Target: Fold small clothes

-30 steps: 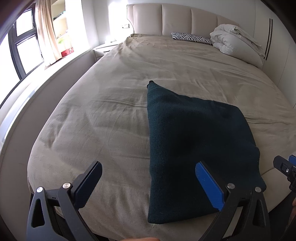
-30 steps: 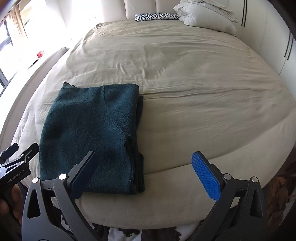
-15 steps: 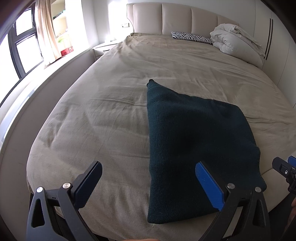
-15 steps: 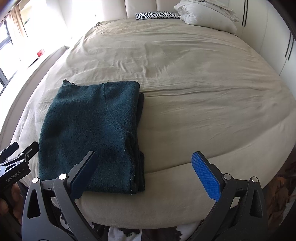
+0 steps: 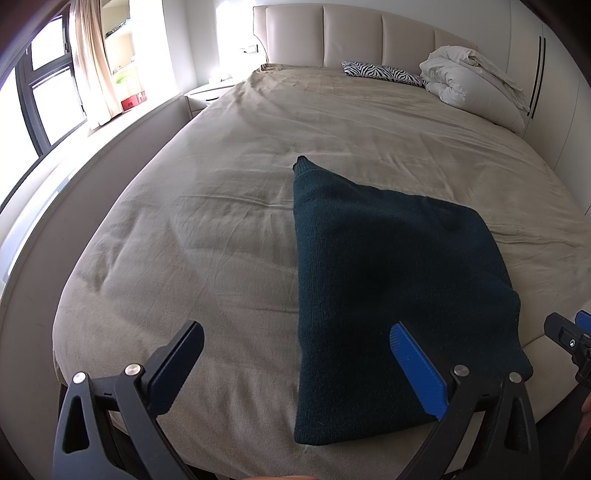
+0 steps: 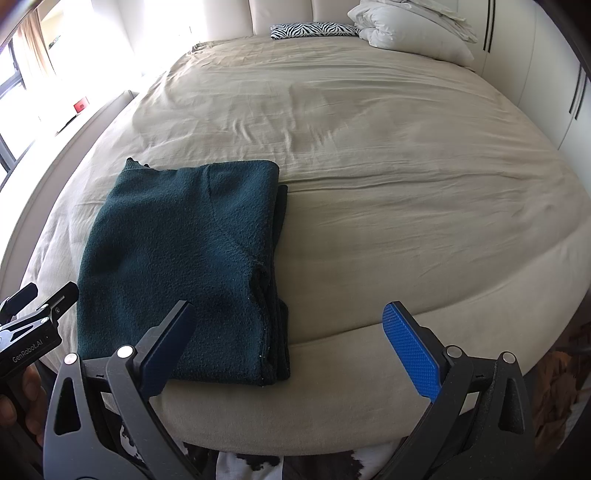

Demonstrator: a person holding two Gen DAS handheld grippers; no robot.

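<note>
Sweater (image 5: 388, 288), dark green and folded, lies flat on the beige bed (image 5: 207, 229) near its foot edge in the left wrist view. The left tool (image 5: 295, 365) stands wide apart above that edge and holds nothing.

In the right wrist view the sweater (image 6: 181, 266) lies to the left; the right tool (image 6: 291, 343) is spread wide and holds nothing. A zebra pillow (image 6: 314, 30) rests by the headboard.

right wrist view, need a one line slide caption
Folded dark green sweater lying near the beige bed's foot edge, right tool open and empty.
</note>
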